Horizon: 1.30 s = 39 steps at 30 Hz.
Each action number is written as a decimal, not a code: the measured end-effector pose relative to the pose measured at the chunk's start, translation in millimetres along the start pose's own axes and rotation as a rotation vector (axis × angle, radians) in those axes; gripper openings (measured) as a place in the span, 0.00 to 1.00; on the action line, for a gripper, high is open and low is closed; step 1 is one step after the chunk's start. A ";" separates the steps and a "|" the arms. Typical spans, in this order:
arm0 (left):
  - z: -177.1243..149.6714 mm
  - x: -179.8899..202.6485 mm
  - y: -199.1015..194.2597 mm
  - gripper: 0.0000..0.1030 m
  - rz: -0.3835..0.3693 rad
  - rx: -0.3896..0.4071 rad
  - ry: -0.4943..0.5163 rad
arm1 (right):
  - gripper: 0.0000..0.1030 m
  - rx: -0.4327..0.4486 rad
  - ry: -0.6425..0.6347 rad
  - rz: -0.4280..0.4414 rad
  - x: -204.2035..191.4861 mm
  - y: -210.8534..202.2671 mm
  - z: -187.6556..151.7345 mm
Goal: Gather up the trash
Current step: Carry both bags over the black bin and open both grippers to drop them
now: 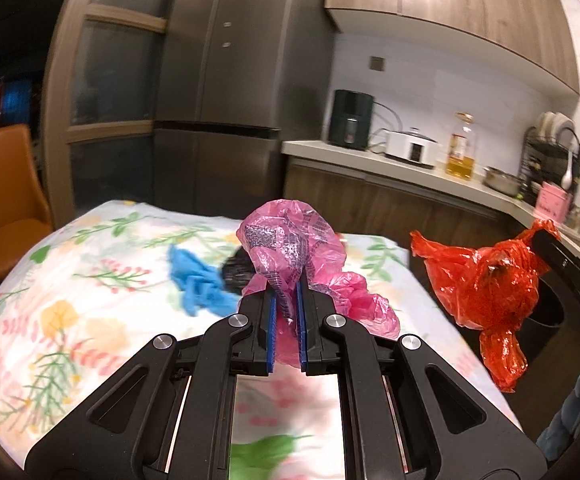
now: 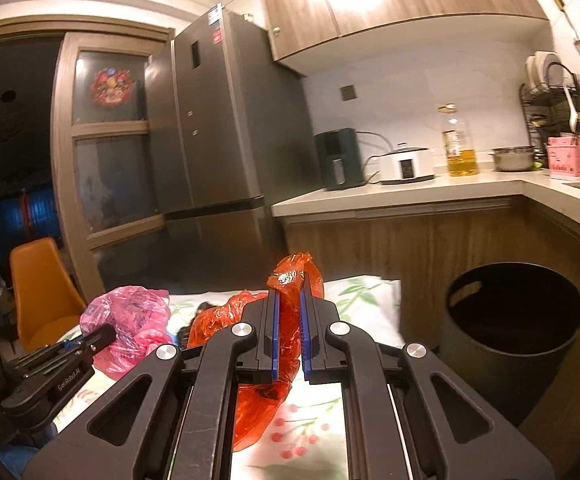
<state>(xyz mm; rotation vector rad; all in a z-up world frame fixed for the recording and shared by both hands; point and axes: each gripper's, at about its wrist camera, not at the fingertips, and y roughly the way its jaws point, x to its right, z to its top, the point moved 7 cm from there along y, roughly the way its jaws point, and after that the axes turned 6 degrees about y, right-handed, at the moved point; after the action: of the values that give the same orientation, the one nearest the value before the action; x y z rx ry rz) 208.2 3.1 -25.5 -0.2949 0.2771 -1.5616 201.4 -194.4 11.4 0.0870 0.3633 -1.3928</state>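
Note:
My left gripper (image 1: 287,292) is shut on a crumpled pink plastic bag (image 1: 290,240) and holds it above the floral-cloth table (image 1: 70,280). The pink bag also shows in the right wrist view (image 2: 130,320), with the left gripper (image 2: 102,336) on it. My right gripper (image 2: 288,280) is shut on a red plastic bag (image 2: 286,320); in the left wrist view the red bag (image 1: 485,280) hangs in the air past the table's right edge. A blue crumpled bag (image 1: 198,280) and a dark crumpled piece (image 1: 236,270) lie on the table. A black bin (image 2: 517,320) stands open to the right.
A kitchen counter (image 2: 409,192) behind holds an air fryer (image 2: 339,158), a white cooker (image 2: 405,164), an oil bottle (image 2: 461,148), a pot and a dish rack. A tall fridge (image 2: 218,120) stands beyond the table. An orange chair (image 1: 2,200) is at the left.

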 end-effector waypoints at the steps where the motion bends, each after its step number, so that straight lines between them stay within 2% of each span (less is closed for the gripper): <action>1: 0.0 6.6 0.6 0.07 -0.008 0.001 0.007 | 0.09 0.005 0.004 -0.008 5.2 -2.5 1.8; 12: 10.7 93.7 19.6 0.07 -0.164 -0.003 0.074 | 0.09 0.075 0.034 -0.139 69.6 -24.4 23.6; 26: 40.5 220.7 31.8 0.07 -0.346 0.064 0.173 | 0.09 0.168 0.071 -0.326 151.4 -42.4 53.9; 32: 39.4 252.5 41.2 0.07 -0.397 0.061 0.195 | 0.09 0.174 0.080 -0.374 177.5 -42.4 57.9; 39: 41.5 274.2 57.7 0.07 -0.422 0.046 0.194 | 0.09 0.165 0.075 -0.405 193.0 -35.9 59.9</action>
<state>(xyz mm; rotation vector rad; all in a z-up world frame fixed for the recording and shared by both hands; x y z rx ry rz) 274.9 -271.4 -3.7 -0.1717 0.3443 -2.0162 203.9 -399.5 15.2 0.2102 0.3398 -1.8235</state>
